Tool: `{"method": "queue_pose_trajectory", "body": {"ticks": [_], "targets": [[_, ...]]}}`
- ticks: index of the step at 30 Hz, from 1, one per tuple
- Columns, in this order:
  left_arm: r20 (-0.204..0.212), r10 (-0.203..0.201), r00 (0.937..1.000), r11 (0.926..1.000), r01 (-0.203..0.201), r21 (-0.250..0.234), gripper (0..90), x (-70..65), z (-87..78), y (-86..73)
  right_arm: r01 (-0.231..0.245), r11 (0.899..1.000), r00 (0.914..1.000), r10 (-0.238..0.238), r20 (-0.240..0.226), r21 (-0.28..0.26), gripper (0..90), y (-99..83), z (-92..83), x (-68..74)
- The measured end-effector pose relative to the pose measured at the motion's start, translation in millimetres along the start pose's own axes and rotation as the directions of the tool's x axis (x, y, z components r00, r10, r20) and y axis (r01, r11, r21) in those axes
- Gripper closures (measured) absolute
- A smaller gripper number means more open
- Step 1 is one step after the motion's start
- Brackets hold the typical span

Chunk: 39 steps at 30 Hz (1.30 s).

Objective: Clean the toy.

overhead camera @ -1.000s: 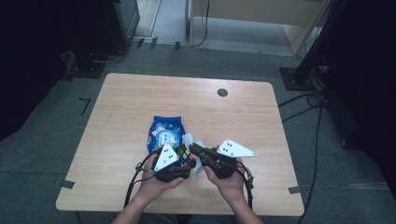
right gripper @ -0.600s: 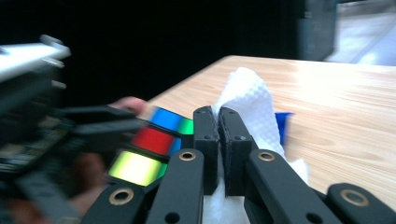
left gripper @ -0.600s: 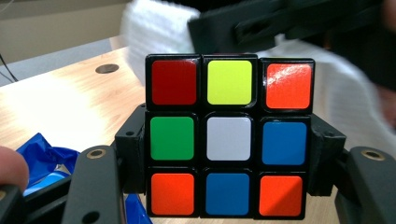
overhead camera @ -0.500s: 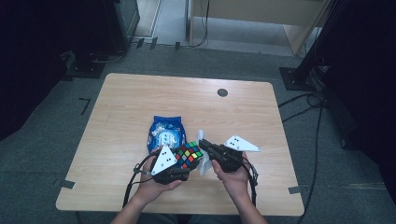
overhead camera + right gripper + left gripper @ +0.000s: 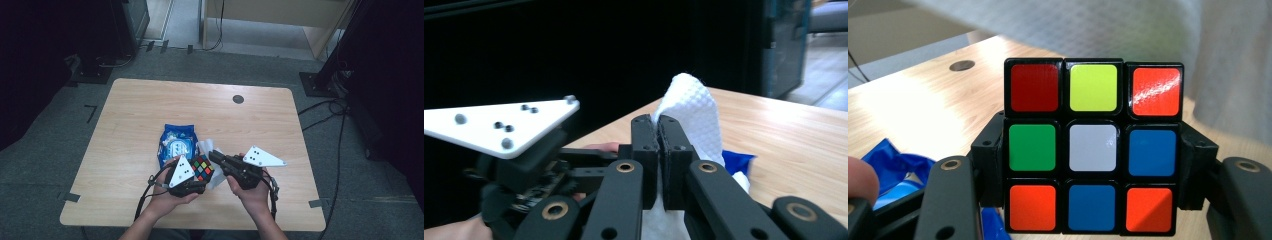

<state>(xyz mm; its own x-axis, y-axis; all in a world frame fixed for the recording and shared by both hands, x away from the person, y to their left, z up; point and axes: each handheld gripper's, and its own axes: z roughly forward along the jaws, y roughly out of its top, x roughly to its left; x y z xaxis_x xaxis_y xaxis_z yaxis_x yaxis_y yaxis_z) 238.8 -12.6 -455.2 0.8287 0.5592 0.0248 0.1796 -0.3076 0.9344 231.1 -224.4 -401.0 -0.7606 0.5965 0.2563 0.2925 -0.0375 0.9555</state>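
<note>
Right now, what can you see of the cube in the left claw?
The cube is a scrambled three-by-three puzzle, black plastic with glossy stickers. The face shown reads red, yellow, orange; green, white, blue; orange, blue, orange. The left claw clamps its two sides and holds it upright above the table, beside the white wipe.

Cube (image 5: 202,168) lies before the wipes pack (image 5: 176,145), left of the wipe (image 5: 206,147).

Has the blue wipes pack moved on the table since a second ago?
No. The blue wipes pack lies in the same place relative to the round grommet and the table edges.
</note>
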Motion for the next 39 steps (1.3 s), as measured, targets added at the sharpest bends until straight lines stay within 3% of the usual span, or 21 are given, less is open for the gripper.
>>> {"method": "queue_pose_trajectory", "body": {"ticks": [7,12,21,24,29,31,35,39], "targets": [[0.031,-0.022,0.9993,0.9993,0.023,-0.028,34.1,-0.2,-3.8,-0.7,-0.044,0.999,0.9990,0.044,-0.009,0.015,88.1,-18.7,15.3,2.1],[0.035,-0.033,0.9989,0.9984,0.035,-0.046,34.1,1.6,-7.2,-1.7,-0.030,1.000,0.9995,0.030,0.005,-0.007,88.0,-21.1,16.9,4.2],[0.029,-0.037,0.9989,0.9977,0.039,-0.055,34.1,4.8,-14.3,-0.8,-0.090,0.996,0.9950,0.091,0.041,-0.027,87.9,-28.3,14.3,-12.5],[0.026,-0.041,0.9988,0.9980,0.042,-0.048,34.1,5.9,-14.1,-3.5,-0.102,0.995,0.9918,0.101,0.078,0.007,87.9,-32.0,15.6,-21.0],[0.019,-0.049,0.9986,0.9966,0.050,-0.065,34.1,10.5,-18.5,-4.2,-0.125,0.990,0.9796,0.112,0.167,0.068,88.1,-37.6,14.0,-37.0],[0.012,-0.053,0.9985,0.9961,0.054,-0.070,34.1,14.7,-21.6,-4.2,-0.125,0.990,0.9752,0.110,0.192,0.070,88.2,-39.6,12.5,-41.8],[-0.008,-0.068,0.9976,0.9951,0.067,-0.073,34.1,23.2,-26.4,-6.5,-0.113,0.990,0.9677,0.091,0.235,0.085,88.2,-43.1,11.2,-50.5],[-0.019,-0.077,0.9969,0.9948,0.075,-0.069,34.1,28.7,-27.6,-8.9,-0.082,0.990,0.9508,0.043,0.307,0.115,88.1,-48.9,10.7,-58.8]]}}
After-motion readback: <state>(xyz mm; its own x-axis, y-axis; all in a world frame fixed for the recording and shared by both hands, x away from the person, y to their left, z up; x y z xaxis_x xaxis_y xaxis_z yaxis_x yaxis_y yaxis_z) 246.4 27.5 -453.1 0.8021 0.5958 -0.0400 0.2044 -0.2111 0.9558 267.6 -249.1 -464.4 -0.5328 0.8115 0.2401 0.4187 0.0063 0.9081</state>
